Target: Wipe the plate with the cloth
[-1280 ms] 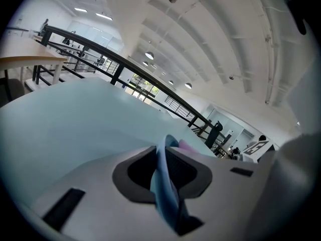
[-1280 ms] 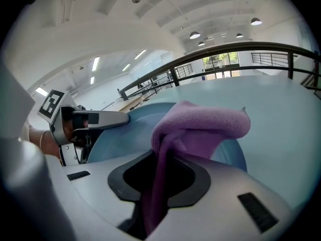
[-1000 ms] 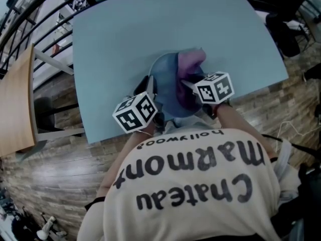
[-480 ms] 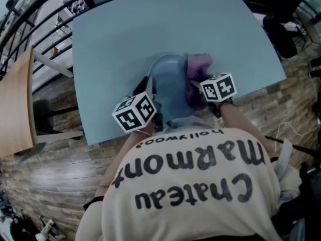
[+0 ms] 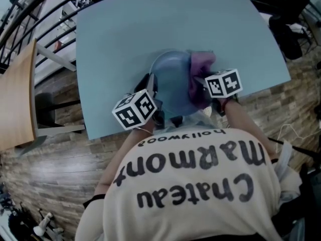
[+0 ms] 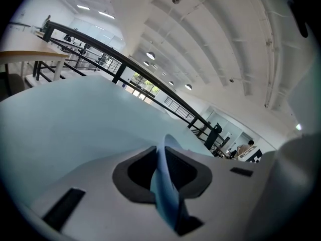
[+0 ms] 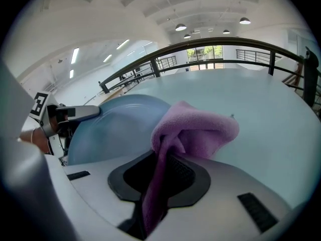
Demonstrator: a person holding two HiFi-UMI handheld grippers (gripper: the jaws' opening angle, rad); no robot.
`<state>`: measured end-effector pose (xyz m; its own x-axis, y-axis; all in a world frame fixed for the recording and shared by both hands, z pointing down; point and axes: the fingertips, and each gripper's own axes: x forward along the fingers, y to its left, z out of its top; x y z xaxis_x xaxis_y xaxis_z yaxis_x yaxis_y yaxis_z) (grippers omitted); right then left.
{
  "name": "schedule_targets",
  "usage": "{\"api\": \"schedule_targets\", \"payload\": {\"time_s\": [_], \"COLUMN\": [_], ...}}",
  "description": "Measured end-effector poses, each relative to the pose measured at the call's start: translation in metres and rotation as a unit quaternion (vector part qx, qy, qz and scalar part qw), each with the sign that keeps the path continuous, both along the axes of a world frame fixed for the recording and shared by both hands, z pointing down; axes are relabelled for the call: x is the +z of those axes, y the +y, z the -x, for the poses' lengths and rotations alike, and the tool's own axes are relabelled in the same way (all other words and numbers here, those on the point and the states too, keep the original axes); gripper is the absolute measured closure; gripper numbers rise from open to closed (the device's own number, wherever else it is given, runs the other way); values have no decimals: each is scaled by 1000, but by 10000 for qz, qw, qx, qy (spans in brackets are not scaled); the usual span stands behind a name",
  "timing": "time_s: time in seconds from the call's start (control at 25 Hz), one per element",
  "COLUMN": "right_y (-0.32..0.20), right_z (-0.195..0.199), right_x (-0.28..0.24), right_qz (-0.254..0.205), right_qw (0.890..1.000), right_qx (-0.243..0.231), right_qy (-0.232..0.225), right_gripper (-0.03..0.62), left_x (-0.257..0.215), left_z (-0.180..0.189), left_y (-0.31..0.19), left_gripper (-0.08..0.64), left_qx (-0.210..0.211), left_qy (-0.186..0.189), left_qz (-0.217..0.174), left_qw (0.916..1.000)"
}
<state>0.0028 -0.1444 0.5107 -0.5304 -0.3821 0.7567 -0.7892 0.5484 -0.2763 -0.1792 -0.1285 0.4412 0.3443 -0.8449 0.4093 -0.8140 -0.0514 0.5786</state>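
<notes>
Now, plate (image 5: 173, 84) in left tool (image 6: 163, 157), purple cloth (image 7: 196, 128) in right tool (image 7: 161, 167).

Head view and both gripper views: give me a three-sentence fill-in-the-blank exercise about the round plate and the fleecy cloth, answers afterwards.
The right gripper is shut on a fleecy cloth coloured ____. The left gripper is clamped on the rim of a round plate coloured ____. In the head view, the cloth lies against the plate's ____ side.
Missing words: purple; blue; right.
</notes>
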Motion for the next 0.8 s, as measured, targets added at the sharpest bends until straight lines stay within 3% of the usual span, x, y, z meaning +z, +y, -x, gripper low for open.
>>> {"api": "schedule_targets", "payload": {"time_s": [0.24, 0.52, 0.6, 0.8], "right_y": [6, 39, 46, 46], "right_z": [54, 126, 133, 128], "right_x": [-36, -63, -64, -54], "right_qz": [-154, 112, 49, -284], "right_qw": [9941, 9652, 9603, 9598], "right_qx": [-725, -1732, -1990, -2394], "right_qy": [-788, -1956, -1952, -1439], "right_gripper": [509, 509, 509, 509], "left_x": [-5, -4, -4, -4], "left_z": [6, 4, 0, -6], "left_y": [-3, -4, -3, -3], "left_gripper": [509, 509, 509, 509], "left_qx": [-370, -721, -768, -834], "left_qy": [-27, -23, -20, -27], "left_qz": [-52, -119, -122, -57], "left_qw": [9993, 9973, 9970, 9965]}}
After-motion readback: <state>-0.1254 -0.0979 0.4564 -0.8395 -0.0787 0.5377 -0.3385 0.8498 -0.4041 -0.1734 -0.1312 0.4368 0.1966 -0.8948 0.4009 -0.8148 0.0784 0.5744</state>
